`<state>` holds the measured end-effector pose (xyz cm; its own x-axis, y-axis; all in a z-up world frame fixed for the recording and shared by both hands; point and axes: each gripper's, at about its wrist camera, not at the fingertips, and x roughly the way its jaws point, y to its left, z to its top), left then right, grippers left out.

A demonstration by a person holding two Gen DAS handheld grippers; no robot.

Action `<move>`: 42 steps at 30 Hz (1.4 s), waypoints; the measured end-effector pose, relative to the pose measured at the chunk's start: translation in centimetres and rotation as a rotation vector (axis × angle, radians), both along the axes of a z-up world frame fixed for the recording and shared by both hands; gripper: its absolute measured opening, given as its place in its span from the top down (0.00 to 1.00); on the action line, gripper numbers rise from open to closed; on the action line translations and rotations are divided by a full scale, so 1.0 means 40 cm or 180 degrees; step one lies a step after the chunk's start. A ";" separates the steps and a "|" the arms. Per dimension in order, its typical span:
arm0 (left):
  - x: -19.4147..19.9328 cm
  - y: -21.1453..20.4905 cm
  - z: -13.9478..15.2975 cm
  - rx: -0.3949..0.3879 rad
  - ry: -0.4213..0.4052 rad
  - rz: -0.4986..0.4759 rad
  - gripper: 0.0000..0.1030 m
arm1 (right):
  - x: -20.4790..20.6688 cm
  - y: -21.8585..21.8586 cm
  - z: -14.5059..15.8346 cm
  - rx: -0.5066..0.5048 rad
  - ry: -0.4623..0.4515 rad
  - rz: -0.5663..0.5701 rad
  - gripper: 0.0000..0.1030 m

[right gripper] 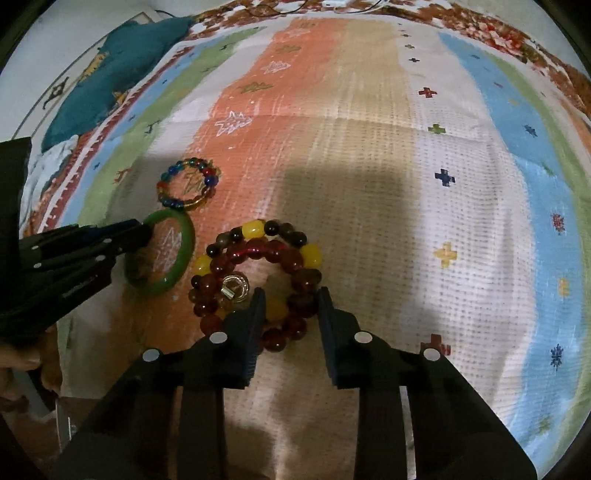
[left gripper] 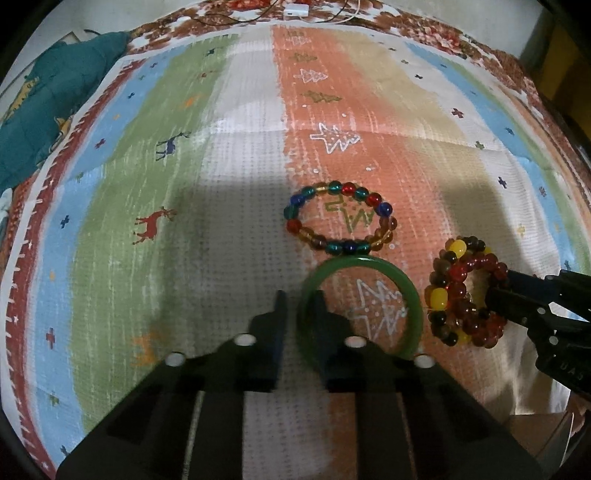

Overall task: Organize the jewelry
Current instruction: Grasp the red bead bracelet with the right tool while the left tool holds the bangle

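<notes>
A green bangle (left gripper: 410, 295) (right gripper: 184, 240) lies on the striped mat (left gripper: 221, 166). My left gripper (left gripper: 300, 308) (right gripper: 144, 229) is shut on the bangle's left rim, one finger inside the ring and one outside. Just beyond it rests a multicoloured bead bracelet (left gripper: 335, 187) (right gripper: 212, 181), touching the bangle's far edge. To the right sits a stack of dark red, brown and yellow bead bracelets (left gripper: 458, 273) (right gripper: 258, 251) with a small gold charm (right gripper: 234, 288) in its middle. My right gripper (right gripper: 291, 301) (left gripper: 502, 291) is shut on the near side of that stack.
A teal cloth (left gripper: 55, 92) (right gripper: 110, 74) lies off the mat's far left corner. A white plug with cables (left gripper: 295, 11) sits at the far edge. A person's hand (right gripper: 22, 362) holds the left gripper. Bare mat stretches to the right (right gripper: 443, 221).
</notes>
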<state>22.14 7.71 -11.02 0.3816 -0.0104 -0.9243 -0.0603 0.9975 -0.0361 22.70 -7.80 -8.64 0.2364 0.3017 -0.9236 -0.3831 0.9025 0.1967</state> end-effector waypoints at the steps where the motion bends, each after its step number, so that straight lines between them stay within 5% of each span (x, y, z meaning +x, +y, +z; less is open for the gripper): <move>1: -0.001 0.000 0.000 -0.0002 0.0000 -0.0008 0.92 | 0.000 0.001 -0.001 0.0002 0.0000 0.0008 0.72; 7: -0.004 0.000 0.005 -0.0033 0.0030 -0.0005 0.93 | -0.001 -0.003 0.008 0.0050 0.0042 0.0018 0.86; 22: -0.039 -0.013 0.078 -0.0171 -0.0111 -0.0033 0.93 | -0.021 -0.010 0.070 -0.0147 -0.0188 0.0058 0.86; 42: -0.110 -0.036 0.172 -0.0278 -0.0347 -0.0083 0.92 | -0.111 -0.029 0.200 -0.0002 -0.0481 0.0164 0.86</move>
